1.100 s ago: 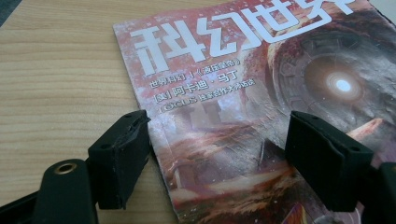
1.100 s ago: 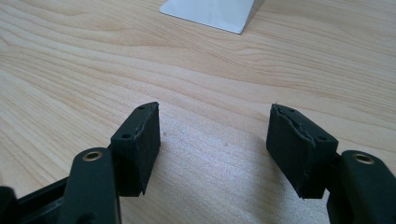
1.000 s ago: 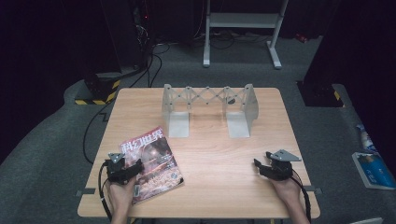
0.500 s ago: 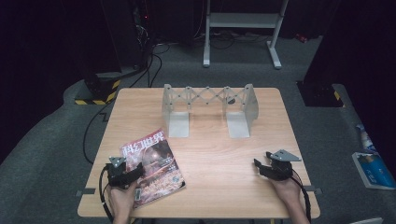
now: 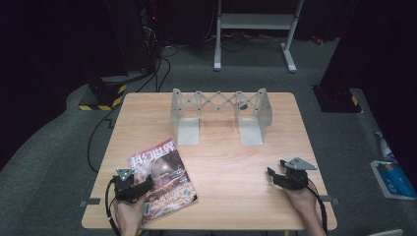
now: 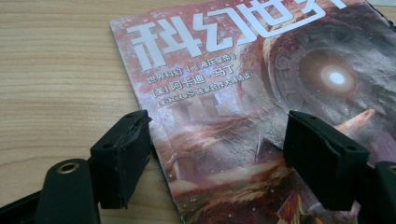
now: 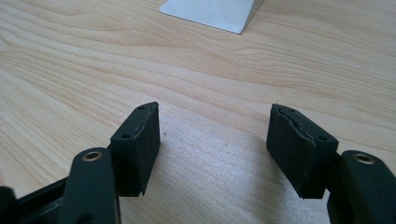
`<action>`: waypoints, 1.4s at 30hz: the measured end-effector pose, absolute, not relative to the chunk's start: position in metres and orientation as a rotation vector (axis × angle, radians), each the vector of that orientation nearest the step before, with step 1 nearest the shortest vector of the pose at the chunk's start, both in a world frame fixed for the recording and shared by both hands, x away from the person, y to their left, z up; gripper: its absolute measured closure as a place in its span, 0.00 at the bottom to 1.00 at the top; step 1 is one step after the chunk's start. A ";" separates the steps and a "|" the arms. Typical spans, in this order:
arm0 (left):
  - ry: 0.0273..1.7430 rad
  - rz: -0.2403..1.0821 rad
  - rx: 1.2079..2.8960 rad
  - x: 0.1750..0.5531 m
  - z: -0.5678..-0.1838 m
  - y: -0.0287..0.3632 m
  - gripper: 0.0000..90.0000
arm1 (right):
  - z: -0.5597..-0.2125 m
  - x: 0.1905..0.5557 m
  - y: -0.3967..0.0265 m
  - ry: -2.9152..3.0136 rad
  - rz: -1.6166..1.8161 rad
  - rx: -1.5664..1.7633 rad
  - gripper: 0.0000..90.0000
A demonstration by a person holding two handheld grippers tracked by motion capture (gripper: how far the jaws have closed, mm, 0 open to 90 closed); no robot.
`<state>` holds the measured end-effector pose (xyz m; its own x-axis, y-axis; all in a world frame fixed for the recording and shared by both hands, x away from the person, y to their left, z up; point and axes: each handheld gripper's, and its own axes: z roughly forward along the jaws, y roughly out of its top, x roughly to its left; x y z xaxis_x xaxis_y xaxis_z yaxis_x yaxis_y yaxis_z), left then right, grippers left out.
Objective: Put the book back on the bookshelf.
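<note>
Now: both hand-held grippers low on the desk [image 5: 216,162], magazine at the left one.

Left hand-held gripper [image 6: 217,156] stands with jaws spread wide, nothing clamped; one jaw sits beside the magazine's [image 5: 162,178] left edge, the other over its cover, and whether the pads touch the paper cannot be told. Magazine lies flat near the desk's front left; in the left gripper view its lower and right parts are cut off. Right hand-held gripper [image 7: 215,151] also gapes, bare wood between its jaws. Metal folding rack [image 5: 220,114] stands at the far side, a small dark item behind its lattice too unclear to name.
</note>
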<state>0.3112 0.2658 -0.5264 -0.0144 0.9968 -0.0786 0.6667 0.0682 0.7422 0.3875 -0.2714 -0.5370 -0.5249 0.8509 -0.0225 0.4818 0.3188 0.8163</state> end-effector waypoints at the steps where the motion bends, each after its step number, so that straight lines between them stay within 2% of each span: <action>1: 1.747 0.698 1.663 0.310 -0.526 0.265 0.26 | -0.537 0.388 -0.271 2.138 1.089 1.176 0.39; 42: 1.714 0.685 1.675 0.284 -0.526 0.243 0.29 | -0.537 0.388 -0.271 2.139 1.089 1.172 0.39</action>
<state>0.2841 0.2430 -0.5264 0.0147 0.9963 -0.0842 0.6642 0.0533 0.7457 0.3877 -0.2713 -0.5370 -0.5270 0.8495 -0.0244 0.4799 0.3211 0.8164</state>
